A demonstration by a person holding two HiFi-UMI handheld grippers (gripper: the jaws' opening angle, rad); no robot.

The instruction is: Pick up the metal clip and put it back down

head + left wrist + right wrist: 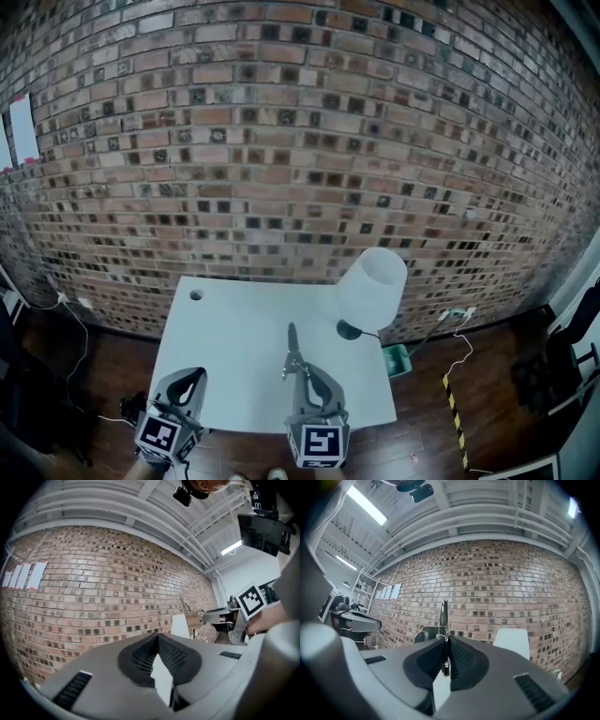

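Clip (443, 616): slim, silvery, poking past the jaws over the table's (234, 337) front edge.
Right gripper (445, 641): pinching the clip.
Left gripper (157, 641): pressed together, empty.
Table: white; lamp (372, 289) at right edge.
Room: brick wall (281, 141).

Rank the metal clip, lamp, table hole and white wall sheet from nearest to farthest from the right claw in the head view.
1. metal clip: gripped in the right claw.
2. lamp: to its right, table's rear.
3. table hole: back left corner.
4. white wall sheet: far upper left.
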